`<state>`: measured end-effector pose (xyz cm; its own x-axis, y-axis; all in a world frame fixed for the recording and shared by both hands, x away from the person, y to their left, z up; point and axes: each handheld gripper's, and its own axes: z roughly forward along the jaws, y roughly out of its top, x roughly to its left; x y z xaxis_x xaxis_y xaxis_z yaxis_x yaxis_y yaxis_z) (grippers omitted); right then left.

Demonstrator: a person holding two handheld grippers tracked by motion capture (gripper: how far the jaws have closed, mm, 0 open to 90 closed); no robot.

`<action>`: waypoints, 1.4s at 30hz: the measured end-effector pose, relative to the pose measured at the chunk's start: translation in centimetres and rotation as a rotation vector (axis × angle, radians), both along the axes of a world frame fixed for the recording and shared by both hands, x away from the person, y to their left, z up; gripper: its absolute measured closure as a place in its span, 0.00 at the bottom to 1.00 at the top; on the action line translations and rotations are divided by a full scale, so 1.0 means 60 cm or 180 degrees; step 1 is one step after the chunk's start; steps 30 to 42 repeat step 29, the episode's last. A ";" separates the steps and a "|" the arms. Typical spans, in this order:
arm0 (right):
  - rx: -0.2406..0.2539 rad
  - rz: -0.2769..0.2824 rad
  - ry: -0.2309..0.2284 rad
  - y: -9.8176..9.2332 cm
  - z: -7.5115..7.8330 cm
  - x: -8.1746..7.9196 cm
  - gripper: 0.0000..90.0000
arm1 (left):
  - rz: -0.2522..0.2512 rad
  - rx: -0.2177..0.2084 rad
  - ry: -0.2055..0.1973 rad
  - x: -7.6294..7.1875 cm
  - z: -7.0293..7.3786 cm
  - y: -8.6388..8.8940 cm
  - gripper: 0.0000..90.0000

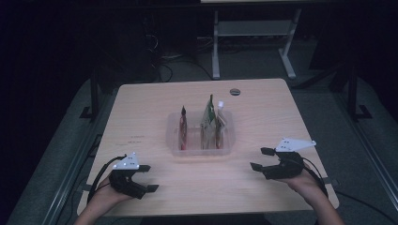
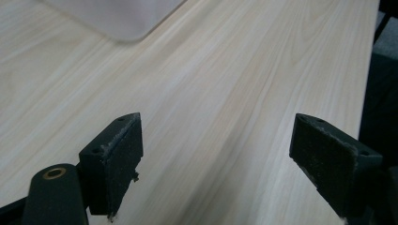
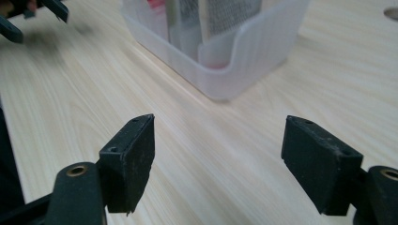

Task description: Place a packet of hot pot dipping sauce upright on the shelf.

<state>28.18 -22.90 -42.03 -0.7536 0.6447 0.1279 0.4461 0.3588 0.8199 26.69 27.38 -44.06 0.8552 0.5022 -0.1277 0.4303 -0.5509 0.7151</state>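
Presently both grippers sit low over the table (image 1: 141, 101), jaws spread wide with nothing between them. Left gripper (image 1: 148, 178) and right gripper (image 1: 261, 159) flank the clear bin (image 1: 174, 140), which lies ahead of and between their fingertips, well apart from both. Upright packets (image 1: 209, 123) stand inside it.

Packets (image 1: 209, 123) upright in bin (image 1: 174, 143), table (image 1: 141, 103) centre; hand-held grippers flanking.
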 end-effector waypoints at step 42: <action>-0.0448 -0.0105 0.0071 -0.030 -0.072 0.014 0.16 | 0.0100 0.0389 -0.0088 0.019 -0.026 0.029 0.14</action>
